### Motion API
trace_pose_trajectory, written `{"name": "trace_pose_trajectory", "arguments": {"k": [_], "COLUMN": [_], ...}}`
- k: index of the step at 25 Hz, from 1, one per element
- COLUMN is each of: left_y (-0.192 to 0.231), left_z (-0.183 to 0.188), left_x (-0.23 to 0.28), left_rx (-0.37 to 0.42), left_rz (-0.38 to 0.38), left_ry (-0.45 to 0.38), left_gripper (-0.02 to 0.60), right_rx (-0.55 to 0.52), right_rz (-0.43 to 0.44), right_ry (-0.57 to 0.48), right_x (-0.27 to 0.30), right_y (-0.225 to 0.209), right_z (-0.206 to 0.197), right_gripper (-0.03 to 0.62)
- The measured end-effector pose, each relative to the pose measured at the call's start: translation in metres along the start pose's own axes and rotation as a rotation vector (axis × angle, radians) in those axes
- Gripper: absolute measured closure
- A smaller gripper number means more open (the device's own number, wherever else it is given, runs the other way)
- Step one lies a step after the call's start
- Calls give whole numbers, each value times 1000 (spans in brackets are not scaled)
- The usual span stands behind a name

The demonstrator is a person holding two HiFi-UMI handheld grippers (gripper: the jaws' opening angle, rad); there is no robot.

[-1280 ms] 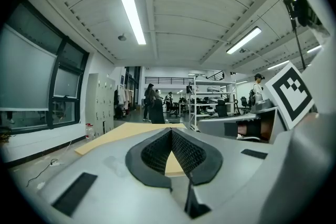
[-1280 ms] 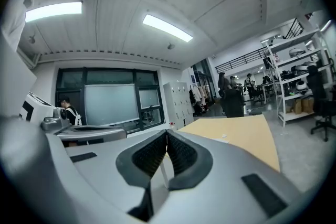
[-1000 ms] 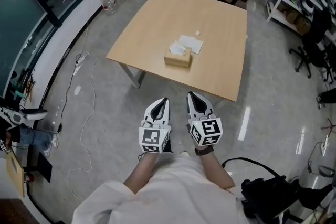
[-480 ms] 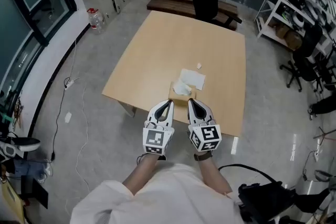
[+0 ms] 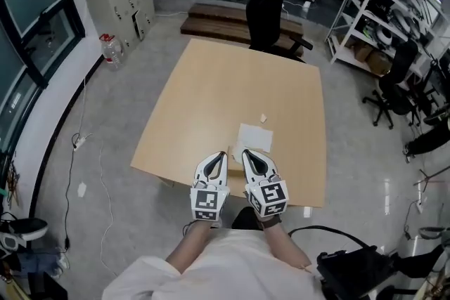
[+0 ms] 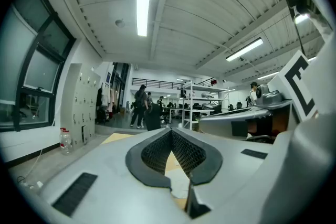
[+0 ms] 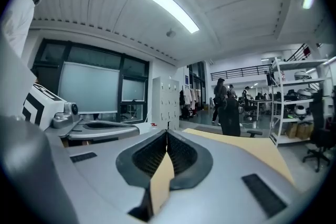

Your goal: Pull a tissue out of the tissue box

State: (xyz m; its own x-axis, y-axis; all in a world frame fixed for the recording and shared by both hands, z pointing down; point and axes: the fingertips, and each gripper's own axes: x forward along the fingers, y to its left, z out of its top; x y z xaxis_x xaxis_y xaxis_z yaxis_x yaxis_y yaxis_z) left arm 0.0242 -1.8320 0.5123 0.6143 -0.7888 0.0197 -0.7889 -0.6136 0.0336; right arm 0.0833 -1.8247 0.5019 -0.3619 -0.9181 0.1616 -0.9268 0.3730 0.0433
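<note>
- your white top (image 5: 211, 267) fills the near edge of the head view, with both hands held close together ahead of you.
- your left gripper (image 5: 220, 154) has its jaws pressed together at the tips, with nothing pinched between them. its own view shows a patch of white and tan through the hollow behind the tips.
- your right gripper (image 5: 247, 152), just beside it on the right, is likewise closed tip to tip and holds nothing.
- the tissue box (image 5: 235, 157) sits on the table (image 5: 211, 102) close to its near edge. it shows only as a sliver between the two grippers, which cover most of it.
- just beyond the box a white sheet (image 5: 255, 138) lies flat on the table, and a small white scrap (image 5: 264, 118) lies a little farther on.
- a black chair (image 5: 266, 7) stands at the table's far edge, and a water bottle (image 5: 110, 48) stands on the floor at the far left.
</note>
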Motion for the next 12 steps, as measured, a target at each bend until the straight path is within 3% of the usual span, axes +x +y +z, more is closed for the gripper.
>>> {"name": "trace_pose_trajectory", "arguments": {"k": [4, 12], "left_y": [-9, -34], "left_z": [-7, -20], "left_x": [31, 105], "left_rx": [1, 20], "left_rz": [-68, -122], "left_ry": [34, 74], "left_gripper": [581, 581], "right_rx": [49, 77], "right_rz": [-80, -168], "right_ry": [29, 63], "right_x": [2, 1], "right_y": [-38, -139], "right_z": [-11, -28], "right_gripper": [589, 589]}}
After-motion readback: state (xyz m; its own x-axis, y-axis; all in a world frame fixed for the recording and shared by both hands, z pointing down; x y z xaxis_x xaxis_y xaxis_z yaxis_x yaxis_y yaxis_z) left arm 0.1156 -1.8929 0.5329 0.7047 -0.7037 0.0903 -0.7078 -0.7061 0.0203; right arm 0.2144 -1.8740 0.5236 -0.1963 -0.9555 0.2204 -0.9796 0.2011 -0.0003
